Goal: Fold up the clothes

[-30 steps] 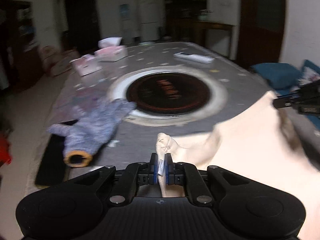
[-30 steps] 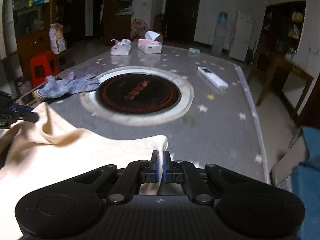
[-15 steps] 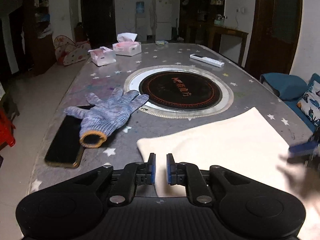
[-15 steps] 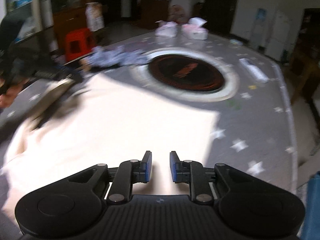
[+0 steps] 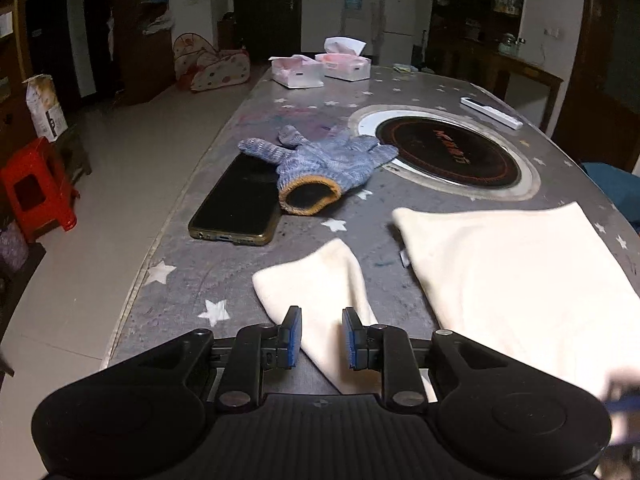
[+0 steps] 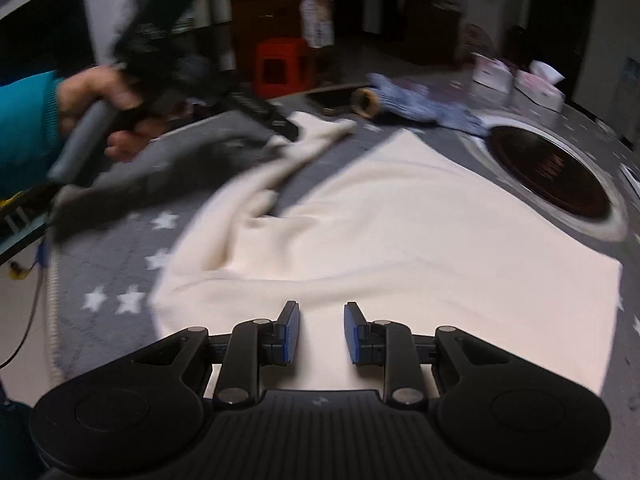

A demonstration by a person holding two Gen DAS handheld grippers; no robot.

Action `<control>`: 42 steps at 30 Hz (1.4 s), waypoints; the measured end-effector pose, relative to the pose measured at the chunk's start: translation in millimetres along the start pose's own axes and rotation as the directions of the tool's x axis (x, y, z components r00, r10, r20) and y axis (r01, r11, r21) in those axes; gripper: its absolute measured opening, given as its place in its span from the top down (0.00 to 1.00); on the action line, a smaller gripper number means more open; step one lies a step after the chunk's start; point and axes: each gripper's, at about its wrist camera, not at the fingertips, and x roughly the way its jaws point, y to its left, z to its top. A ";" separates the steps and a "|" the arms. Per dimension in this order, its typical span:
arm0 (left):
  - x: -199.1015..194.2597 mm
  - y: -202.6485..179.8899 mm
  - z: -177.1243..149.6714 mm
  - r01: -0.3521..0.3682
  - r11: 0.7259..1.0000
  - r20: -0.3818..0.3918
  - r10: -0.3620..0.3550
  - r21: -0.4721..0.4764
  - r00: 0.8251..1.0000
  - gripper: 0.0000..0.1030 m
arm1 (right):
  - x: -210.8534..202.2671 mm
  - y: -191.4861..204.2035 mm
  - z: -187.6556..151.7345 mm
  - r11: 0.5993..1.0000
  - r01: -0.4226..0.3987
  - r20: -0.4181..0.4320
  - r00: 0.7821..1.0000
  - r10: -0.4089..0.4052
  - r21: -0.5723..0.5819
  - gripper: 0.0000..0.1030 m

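A cream garment [image 5: 516, 272] lies flat on the grey star-patterned table [image 5: 192, 272], its body folded and one sleeve [image 5: 320, 280] sticking out to the left. My left gripper [image 5: 318, 336] hovers over that sleeve, jaws opening, pads clear of the cloth. In the right wrist view the same garment [image 6: 384, 232] spreads across the table. My right gripper [image 6: 322, 332] is above its near edge, jaws opening with nothing pinched. A hand [image 6: 100, 104] in a teal sleeve holds the left gripper [image 6: 288, 130] over the sleeve [image 6: 316, 140], blurred.
A blue knitted glove [image 5: 328, 160] lies partly on a black phone [image 5: 240, 200] at the left. A round hotplate [image 5: 448, 152] sits mid-table, a white remote [image 5: 490, 112] and two tissue boxes [image 5: 320, 68] beyond. A red stool [image 5: 36, 188] stands on the floor.
Both grippers let go of the garment corners and opened. The cloth now lies flat on the table. Both hands swung left, the left one to the sleeve.
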 end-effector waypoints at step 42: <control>-94.9 67.0 -89.7 -0.128 0.974 0.099 0.148 -0.187 0.984 0.97 | -1.6 83.2 0.7 0.973 -0.173 0.031 0.983 0.179 -0.153 0.69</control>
